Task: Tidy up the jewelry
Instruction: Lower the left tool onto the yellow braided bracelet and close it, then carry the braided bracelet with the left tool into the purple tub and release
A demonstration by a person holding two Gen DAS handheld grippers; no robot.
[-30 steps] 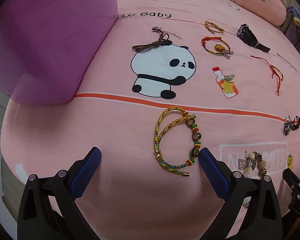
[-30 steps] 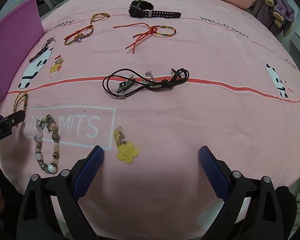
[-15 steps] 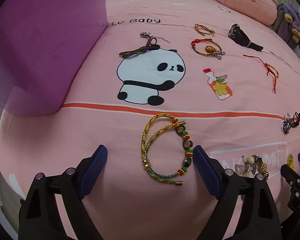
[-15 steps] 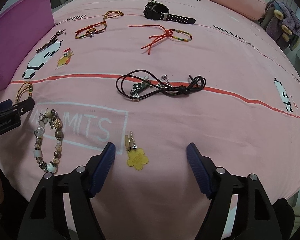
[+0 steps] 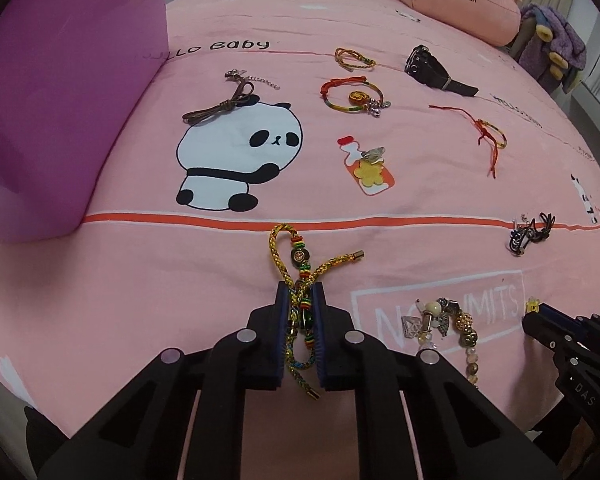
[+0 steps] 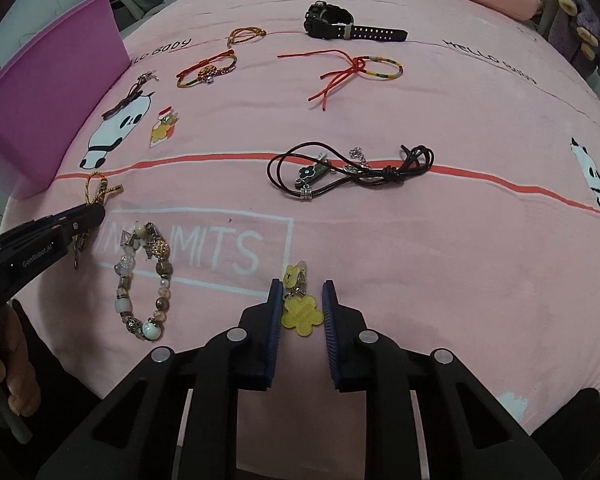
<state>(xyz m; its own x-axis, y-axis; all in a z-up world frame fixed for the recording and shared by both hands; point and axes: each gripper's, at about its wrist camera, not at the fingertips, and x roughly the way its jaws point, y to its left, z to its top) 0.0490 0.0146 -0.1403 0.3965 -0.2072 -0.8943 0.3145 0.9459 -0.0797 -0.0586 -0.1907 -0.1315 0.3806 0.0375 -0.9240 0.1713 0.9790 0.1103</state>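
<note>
Braided bracelet [image 5: 300,280], lower centre, is pinched by left gripper [image 5: 300,332]; its loose ends could snag. Right gripper [image 6: 302,320] straddles yellow flower charm [image 6: 302,314], fingers apart.

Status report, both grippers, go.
Left gripper shut on braided bracelet. Right gripper closing around yellow flower charm, not yet clamped. Beaded bracelet lies between them, untouched.

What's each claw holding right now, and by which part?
The left claw is shut on the yellow braided bracelet, pinching its crossed cords and beads mid-length. The right claw straddles the yellow flower charm; whether it grips cannot be told.
</note>
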